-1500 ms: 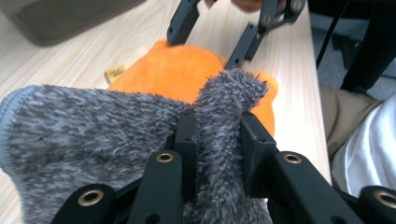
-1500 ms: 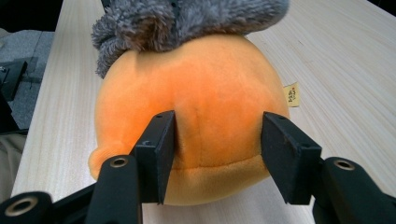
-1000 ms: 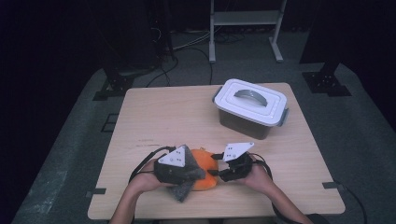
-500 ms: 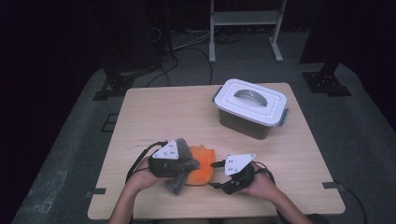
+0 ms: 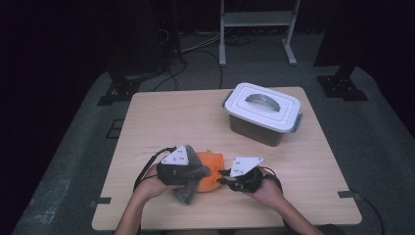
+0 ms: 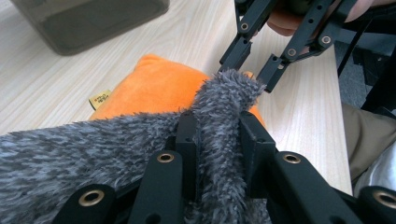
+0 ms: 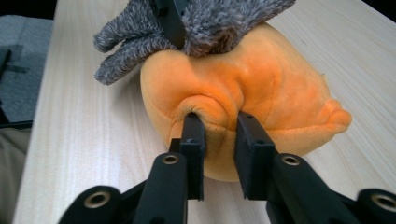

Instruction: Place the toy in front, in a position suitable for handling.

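1. The left gripper (image 5: 188, 172) is seen on the left of the orange plush cushion (image 5: 209, 171), pinching a fold of the grey fuzzy cloth (image 6: 93, 149) that is draped over that cushion.
2. The cushion is found on the counter (image 5: 161, 117), between both grippers, near the front edge.
3. The right gripper (image 7: 218, 135) is clamped on a cushion fold; a pull apart seems likely.
4. The lidded container (image 5: 263, 112) is set beyond the cushion.

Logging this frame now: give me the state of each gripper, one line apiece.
Left gripper: shut on the grey fuzzy cloth.
Right gripper: shut on a fold of the orange plush pillow.
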Available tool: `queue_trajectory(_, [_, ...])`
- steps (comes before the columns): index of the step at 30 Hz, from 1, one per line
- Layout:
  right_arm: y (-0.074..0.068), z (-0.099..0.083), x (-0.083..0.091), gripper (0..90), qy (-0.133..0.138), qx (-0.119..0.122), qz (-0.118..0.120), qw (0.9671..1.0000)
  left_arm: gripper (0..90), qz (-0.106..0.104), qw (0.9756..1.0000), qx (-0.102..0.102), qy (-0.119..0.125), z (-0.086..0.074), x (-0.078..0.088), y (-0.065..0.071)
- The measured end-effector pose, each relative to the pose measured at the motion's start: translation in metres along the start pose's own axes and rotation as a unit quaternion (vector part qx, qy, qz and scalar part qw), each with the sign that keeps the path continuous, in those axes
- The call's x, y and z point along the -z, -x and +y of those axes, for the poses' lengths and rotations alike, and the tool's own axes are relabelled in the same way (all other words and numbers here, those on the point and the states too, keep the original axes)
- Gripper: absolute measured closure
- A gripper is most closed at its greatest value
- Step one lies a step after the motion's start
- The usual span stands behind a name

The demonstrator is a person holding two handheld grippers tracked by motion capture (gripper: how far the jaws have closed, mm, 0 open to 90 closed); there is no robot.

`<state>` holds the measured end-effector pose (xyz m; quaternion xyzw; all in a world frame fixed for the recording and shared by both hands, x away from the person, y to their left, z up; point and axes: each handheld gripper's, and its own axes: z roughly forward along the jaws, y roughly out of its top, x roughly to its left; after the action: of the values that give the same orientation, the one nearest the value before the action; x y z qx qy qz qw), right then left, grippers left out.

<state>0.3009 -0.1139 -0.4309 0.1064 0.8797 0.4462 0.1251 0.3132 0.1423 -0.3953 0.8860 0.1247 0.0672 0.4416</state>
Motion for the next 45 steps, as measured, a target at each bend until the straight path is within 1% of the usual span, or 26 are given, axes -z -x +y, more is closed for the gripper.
queue_trajectory(1, [0.0, 0.001, 0.002, 75.0, 0.002, -0.002, 0.003, 1.0, 72.9, 0.0, 1.0, -0.002, 0.002, 0.004, 0.001, 0.002])
queue_trajectory(3, [0.0, 0.003, 0.006, 75.1, 0.009, -0.006, 0.004, 0.9999, 73.0, -0.003, 0.9999, -0.015, 0.004, 0.012, 0.001, 0.007])
queue_trajectory(4, [0.0, 0.004, 0.007, 75.1, 0.011, -0.008, 0.006, 0.9999, 73.0, -0.008, 0.9997, -0.021, 0.006, 0.017, 0.0, 0.009])
queue_trajectory(6, [-0.001, 0.006, 0.009, 75.1, 0.014, -0.006, 0.009, 0.9998, 73.0, -0.018, 0.9993, -0.032, 0.007, 0.024, -0.004, 0.014])
queue_trajectory(8, [-0.002, 0.006, 0.009, 75.3, 0.013, -0.002, 0.015, 0.9998, 73.0, -0.022, 0.9991, -0.036, 0.001, 0.026, -0.009, 0.016])
queue_trajectory(10, [-0.002, 0.004, 0.01, 75.6, 0.007, 0.0, 0.018, 0.9998, 73.0, -0.027, 0.9991, -0.031, 0.004, 0.024, -0.013, 0.015])
queue_trajectory(12, [0.0, 0.0, 0.011, 75.8, 0.009, -0.007, 0.023, 0.9997, 73.5, -0.021, 0.9993, -0.03, 0.003, 0.022, -0.013, 0.013])
queue_trajectory(13, [0.001, -0.001, 0.012, 75.9, 0.012, -0.009, 0.025, 0.9996, 73.6, -0.016, 0.9993, -0.033, -0.002, 0.021, -0.012, 0.012])
queue_trajectory(15, [0.002, -0.001, 0.012, 76.0, 0.015, -0.014, 0.027, 0.9994, 73.9, -0.005, 0.9996, -0.029, -0.001, 0.019, -0.007, 0.008])
queue_trajectory(17, [0.004, 0.0, 0.011, 76.0, 0.02, -0.021, 0.03, 0.9991, 73.9, 0.01, 0.9995, -0.029, -0.008, 0.018, -0.003, 0.005])
queue_trajectory(20, [0.006, 0.0, 0.01, 76.1, 0.024, -0.025, 0.031, 0.9989, 73.8, 0.023, 0.9994, -0.023, -0.014, 0.014, 0.003, 0.001])
queue_trajectory(22, [0.006, 0.0, 0.01, 76.1, 0.025, -0.025, 0.03, 0.9989, 73.8, 0.026, 0.9994, -0.017, -0.015, 0.011, 0.006, -0.001])
queue_trajectory(23, [0.006, 0.0, 0.01, 76.0, 0.025, -0.026, 0.03, 0.9989, 73.8, 0.028, 0.9992, -0.018, -0.019, 0.011, 0.007, -0.002])
queue_trajectory(25, [0.006, 0.0, 0.011, 76.0, 0.027, -0.028, 0.028, 0.9988, 73.8, 0.028, 0.9993, -0.016, -0.018, 0.01, 0.006, -0.002])
queue_trajectory(27, [0.006, 0.002, 0.01, 76.0, 0.026, -0.027, 0.027, 0.9989, 73.8, 0.02, 0.9995, -0.017, -0.017, 0.011, 0.004, -0.001])
queue_trajectory(28, [0.005, 0.002, 0.01, 76.0, 0.026, -0.027, 0.027, 0.9989, 73.8, 0.014, 0.9997, -0.016, -0.012, 0.012, 0.004, 0.0])
queue_trajectory(31, [0.004, 0.003, 0.01, 76.0, 0.024, -0.026, 0.028, 0.999, 73.8, -0.008, 0.9998, -0.017, 0.003, 0.016, 0.001, 0.004])
queue_trajectory(32, [0.004, 0.003, 0.009, 76.1, 0.025, -0.024, 0.028, 0.999, 73.8, -0.016, 0.9997, -0.019, 0.007, 0.018, 0.0, 0.006])
queue_trajectory(34, [0.004, 0.003, 0.009, 76.0, 0.027, -0.029, 0.03, 0.9988, 73.7, -0.036, 0.999, -0.021, 0.017, 0.021, -0.005, 0.01])
queue_trajectory(36, [0.004, 0.003, 0.009, 76.0, 0.028, -0.03, 0.032, 0.9986, 73.6, -0.043, 0.9986, -0.026, 0.016, 0.023, -0.009, 0.013])
queue_trajectory(38, [0.005, 0.001, 0.01, 76.0, 0.026, -0.03, 0.034, 0.9987, 73.5, -0.046, 0.9985, -0.023, 0.017, 0.022, -0.01, 0.013])
queue_trajectory(40, [0.005, 0.0, 0.01, 76.0, 0.028, -0.035, 0.037, 0.9983, 73.5, -0.039, 0.9989, -0.022, 0.013, 0.02, -0.009, 0.011])
queue_trajectory(42, [0.006, 0.0, 0.01, 76.0, 0.028, -0.035, 0.036, 0.9984, 73.5, -0.031, 0.9993, -0.018, 0.012, 0.018, -0.005, 0.008])
queue_trajectory(44, [0.006, 0.0, 0.011, 76.0, 0.027, -0.034, 0.036, 0.9984, 73.5, -0.012, 0.9998, -0.017, 0.006, 0.016, -0.001, 0.005])
queue_trajectory(45, [0.007, -0.001, 0.011, 76.1, 0.026, -0.034, 0.036, 0.9984, 73.4, -0.006, 0.9999, -0.015, 0.006, 0.015, 0.002, 0.003])
